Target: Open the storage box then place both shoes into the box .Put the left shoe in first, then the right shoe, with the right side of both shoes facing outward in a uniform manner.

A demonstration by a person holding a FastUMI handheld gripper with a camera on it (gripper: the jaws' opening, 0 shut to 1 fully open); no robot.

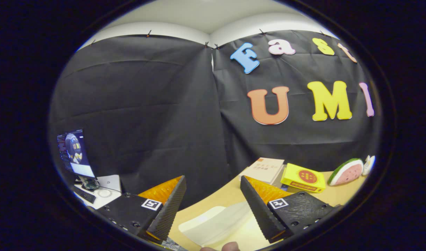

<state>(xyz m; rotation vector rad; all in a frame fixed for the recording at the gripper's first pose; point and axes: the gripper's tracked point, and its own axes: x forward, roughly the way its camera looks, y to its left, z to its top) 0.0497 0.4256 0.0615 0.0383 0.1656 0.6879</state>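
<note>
The hand-held gripper [213, 200] stood wide apart, holding nothing. A fingertip [230, 246] showed at the nearest edge. Between and below the fingers lay a translucent white box [213, 223] on the desk [216, 198]; whether its lid was open could not be told. Beyond sat a tan book [265, 169], a yellow carton [303, 178] and a watermelon-slice toy [347, 171]; a monitor [75, 153] stood apart. No shoes were placed; judged barely begun.
</note>
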